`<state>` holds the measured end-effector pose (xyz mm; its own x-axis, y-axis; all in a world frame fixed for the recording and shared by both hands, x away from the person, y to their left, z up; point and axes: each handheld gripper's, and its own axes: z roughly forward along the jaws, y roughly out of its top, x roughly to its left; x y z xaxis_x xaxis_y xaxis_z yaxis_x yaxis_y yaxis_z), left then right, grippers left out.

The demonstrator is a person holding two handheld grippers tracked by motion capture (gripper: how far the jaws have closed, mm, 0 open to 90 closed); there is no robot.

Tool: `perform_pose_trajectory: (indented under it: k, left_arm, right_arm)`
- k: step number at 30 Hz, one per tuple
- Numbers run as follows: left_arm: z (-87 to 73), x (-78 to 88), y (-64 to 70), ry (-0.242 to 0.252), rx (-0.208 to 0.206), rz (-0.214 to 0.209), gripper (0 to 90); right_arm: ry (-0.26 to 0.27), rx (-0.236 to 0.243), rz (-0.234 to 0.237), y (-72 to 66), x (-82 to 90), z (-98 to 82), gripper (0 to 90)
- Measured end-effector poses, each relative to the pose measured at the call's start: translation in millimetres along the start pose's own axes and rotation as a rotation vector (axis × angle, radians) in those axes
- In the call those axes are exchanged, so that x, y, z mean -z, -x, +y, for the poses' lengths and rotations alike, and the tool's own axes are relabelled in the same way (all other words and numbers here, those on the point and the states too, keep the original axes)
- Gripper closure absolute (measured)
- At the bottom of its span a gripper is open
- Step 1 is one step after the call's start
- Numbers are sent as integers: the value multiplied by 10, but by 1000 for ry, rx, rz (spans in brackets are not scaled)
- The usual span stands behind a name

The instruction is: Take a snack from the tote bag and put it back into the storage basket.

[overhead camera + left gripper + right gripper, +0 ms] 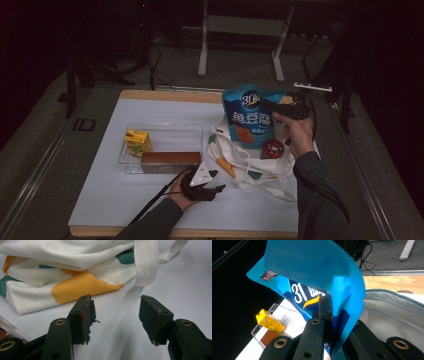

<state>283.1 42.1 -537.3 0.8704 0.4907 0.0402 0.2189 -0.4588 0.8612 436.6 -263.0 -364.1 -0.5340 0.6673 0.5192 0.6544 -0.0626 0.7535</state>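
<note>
A blue snack bag (250, 116) with white lettering is held upright over the white cloth tote bag (250, 162) at the table's right. My right gripper (272, 107) is shut on the snack bag's upper right edge; in the right gripper view the blue film (322, 277) is pinched between the black jaws, above the tote's pale inside (392, 312). My left gripper (212, 189) rests low on the white table (125, 200) in front of the tote. Its jaws stand open with nothing between them, facing the tote's orange and green print (82, 287) and a strap (146, 262).
A clear plastic box (162, 145) left of the tote holds a yellow carton (137, 140) and a brown bar (170, 160). A red round item (272, 148) lies on the tote by the right hand. Cables and metal stand legs sit on the floor beyond the table.
</note>
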Motion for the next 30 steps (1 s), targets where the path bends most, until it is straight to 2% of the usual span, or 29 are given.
perform_pose_trajectory:
  k: [12, 21, 30]
  left_arm:
    - [-6, 9, -2, 10, 7, -4, 435]
    - [-9, 13, 6, 16, -5, -4, 436]
    - [-6, 7, 23, 6, -25, 0, 431]
  right_arm:
    - [31, -5, 17, -158, 121, 144, 894]
    - [58, -10, 35, -255, 203, 212, 893]
    - [58, -5, 54, -316, 229, 234, 893]
